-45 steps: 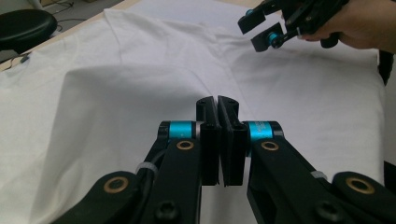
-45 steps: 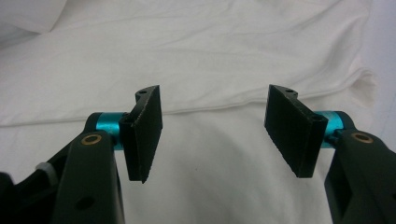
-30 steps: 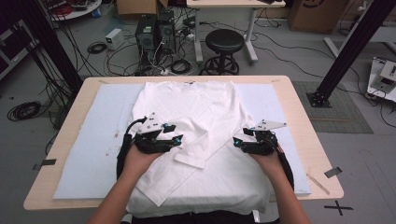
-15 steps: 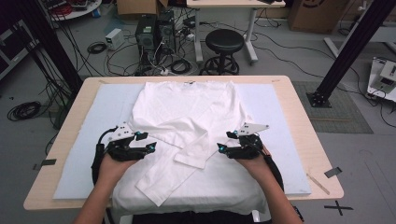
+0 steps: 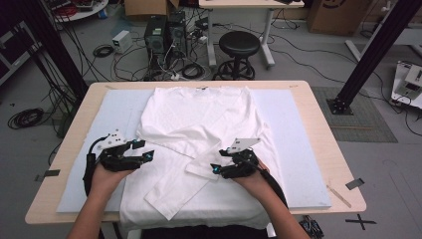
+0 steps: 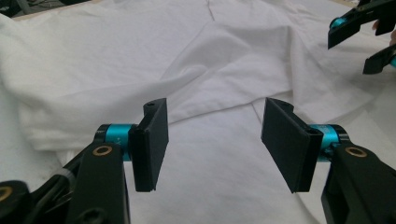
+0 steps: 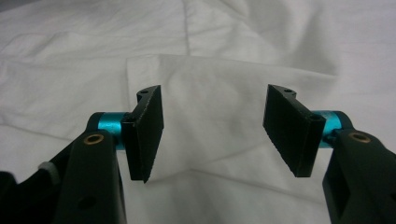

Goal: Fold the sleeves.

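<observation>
A white long-sleeved shirt (image 5: 199,114) lies flat on the table, collar at the far side, both sleeves folded across its body. One sleeve (image 5: 171,191) runs diagonally toward the front left. My left gripper (image 5: 143,150) hovers at the shirt's left edge. Its jaws have just been opening and stand apart over plain cloth (image 6: 219,154) with nothing pinched (image 6: 215,112). My right gripper (image 5: 218,160) sits just right of a sleeve cuff (image 5: 198,169). Its jaws have just been closing but still stand apart (image 7: 215,100) above the cuff (image 7: 224,79). The right gripper (image 6: 369,32) also appears far off in the left gripper view.
A pale blue mat (image 5: 293,129) covers the wooden table (image 5: 323,124) under the shirt. Beyond the table's far edge are a black stool (image 5: 239,47), computer cases (image 5: 157,32) and tangled cables on the floor. A black frame post (image 5: 373,50) stands at the right.
Both hands have moved left and a little toward the front edge. The left gripper went from over the shirt's middle to its left edge. The diagonal sleeve now stretches farther toward the front left.
</observation>
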Tool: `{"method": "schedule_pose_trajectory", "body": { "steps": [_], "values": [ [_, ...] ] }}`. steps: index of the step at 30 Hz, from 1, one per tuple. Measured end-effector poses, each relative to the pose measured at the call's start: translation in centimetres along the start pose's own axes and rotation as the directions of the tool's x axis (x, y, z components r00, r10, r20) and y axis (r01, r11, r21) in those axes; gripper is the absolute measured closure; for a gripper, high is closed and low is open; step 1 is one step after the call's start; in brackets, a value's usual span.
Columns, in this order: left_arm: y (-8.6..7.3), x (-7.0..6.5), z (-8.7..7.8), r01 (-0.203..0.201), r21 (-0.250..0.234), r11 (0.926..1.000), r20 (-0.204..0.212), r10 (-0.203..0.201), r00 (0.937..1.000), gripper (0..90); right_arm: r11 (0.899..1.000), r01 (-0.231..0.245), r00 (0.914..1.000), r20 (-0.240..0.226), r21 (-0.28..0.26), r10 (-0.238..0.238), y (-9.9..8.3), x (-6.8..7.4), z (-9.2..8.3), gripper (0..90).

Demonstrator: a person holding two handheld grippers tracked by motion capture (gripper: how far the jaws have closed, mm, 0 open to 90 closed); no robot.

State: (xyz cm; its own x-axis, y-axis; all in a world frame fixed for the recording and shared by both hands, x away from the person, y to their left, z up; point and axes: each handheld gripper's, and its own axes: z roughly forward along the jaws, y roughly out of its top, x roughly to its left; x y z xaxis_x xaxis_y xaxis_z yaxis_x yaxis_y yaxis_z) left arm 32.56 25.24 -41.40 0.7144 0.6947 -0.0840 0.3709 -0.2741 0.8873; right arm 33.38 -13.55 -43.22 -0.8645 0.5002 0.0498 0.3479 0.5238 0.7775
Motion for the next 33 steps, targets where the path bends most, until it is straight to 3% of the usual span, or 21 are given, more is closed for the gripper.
{"method": "schedule_pose_trajectory", "body": {
  "steps": [3,5,6,9,14,20,21,23,24,28,33],
  "values": [
    [0.0,-0.2,0.4,-0.007,0.002,1.0000,0.013,0.007,0.9999,41.4,0.993,0.029,0.9993,-0.025,0.115,-0.027,-0.2,0.4,1.9,62.2],
    [0.0,-0.4,0.6,-0.008,0.005,0.9999,0.019,0.008,0.9998,41.4,0.993,0.053,0.9986,0.000,0.106,-0.053,-0.2,0.6,1.9,77.3],
    [0.0,-0.4,0.6,-0.012,0.013,0.9998,0.020,0.012,0.9997,41.4,0.993,0.039,0.9992,-0.008,0.112,-0.038,-0.1,0.4,1.7,83.6],
    [-0.1,-0.5,0.8,-0.014,0.019,0.9997,0.026,0.013,0.9996,41.4,0.996,0.029,0.9996,-0.010,0.088,-0.028,-0.2,0.0,1.0,90.0],
    [-0.2,-0.4,0.7,-0.010,0.017,0.9998,0.025,0.010,0.9996,41.4,1.000,0.019,0.9997,-0.017,0.010,-0.019,-0.1,-0.5,-1.7,90.0],
    [-0.1,-0.4,0.9,-0.017,0.016,0.9997,0.031,0.016,0.9994,41.4,0.997,0.014,0.9997,0.019,-0.071,-0.012,-0.4,-0.8,-5.1,90.0],
    [-0.1,-0.5,0.9,-0.012,0.012,0.9998,0.031,0.012,0.9995,41.4,0.996,0.025,0.9994,0.028,-0.089,-0.022,-0.4,-0.7,-5.2,78.8],
    [0.0,-0.6,1.0,-0.013,0.012,0.9998,0.034,0.013,0.9993,41.4,0.995,-0.003,0.9995,0.030,-0.099,0.006,-0.2,-0.5,-4.5,58.0],
    [0.0,-0.6,1.0,-0.017,0.013,0.9998,0.036,0.017,0.9992,41.4,0.996,-0.007,0.9995,0.028,-0.093,0.010,-0.1,-0.2,-3.8,53.3],
    [0.1,-0.7,1.1,-0.019,0.014,0.9997,0.038,0.018,0.9991,41.4,1.000,0.012,0.9999,-0.007,-0.013,-0.012,0.4,0.9,-0.9,48.4],
    [-0.1,-0.6,1.3,-0.017,0.022,0.9996,0.038,0.017,0.9991,41.4,0.996,0.066,0.9975,-0.029,0.066,-0.064,0.5,2.1,1.3,47.6]
  ]
}}
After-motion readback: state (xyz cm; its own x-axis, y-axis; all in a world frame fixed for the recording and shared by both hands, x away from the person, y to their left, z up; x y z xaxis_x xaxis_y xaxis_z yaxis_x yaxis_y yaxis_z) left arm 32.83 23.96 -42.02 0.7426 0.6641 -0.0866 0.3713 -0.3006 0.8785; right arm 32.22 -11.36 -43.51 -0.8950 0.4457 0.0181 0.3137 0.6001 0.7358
